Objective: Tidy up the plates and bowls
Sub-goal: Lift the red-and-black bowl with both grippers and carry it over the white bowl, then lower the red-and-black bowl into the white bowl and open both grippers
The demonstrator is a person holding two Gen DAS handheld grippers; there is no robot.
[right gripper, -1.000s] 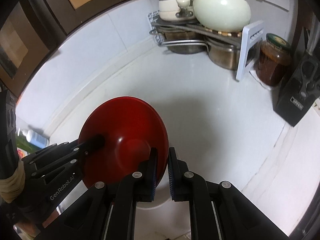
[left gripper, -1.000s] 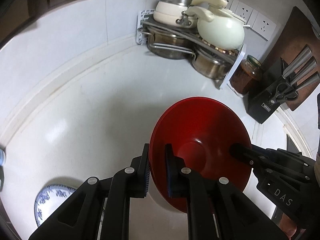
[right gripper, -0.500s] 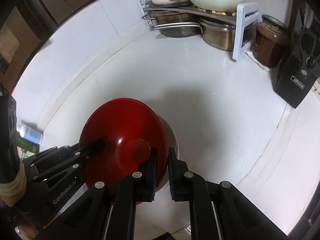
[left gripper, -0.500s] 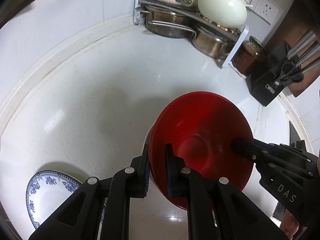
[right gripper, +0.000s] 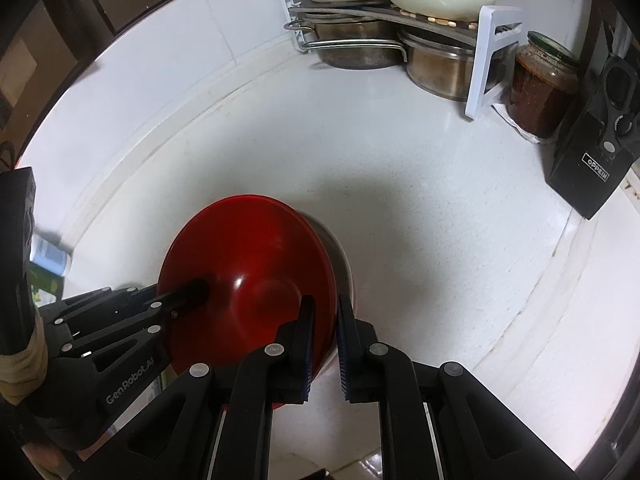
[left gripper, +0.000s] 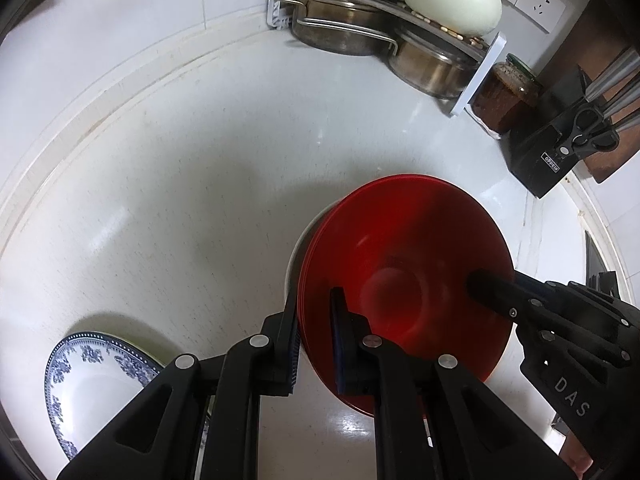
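"OPPEIN" on the black knife block (right gripper: 591, 168), "DAS" on the right gripper (left gripper: 490, 292), "GenRobot.AI" on the left gripper (right gripper: 192, 292)

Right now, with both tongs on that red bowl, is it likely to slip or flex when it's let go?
The red bowl looks glossy, so its rim may slide in the left tongs and right tongs. It seems rigid, holding shape. Sitting on the white dish beneath, it might skate.

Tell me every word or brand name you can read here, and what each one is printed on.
"OPPEIN": small label on the black knife block, also readable in the left wrist view.
"GenRobot.AI": body of the left gripper.
"DAS": body of the right gripper.
The jar shows no readable label; the wall sockets carry no text.
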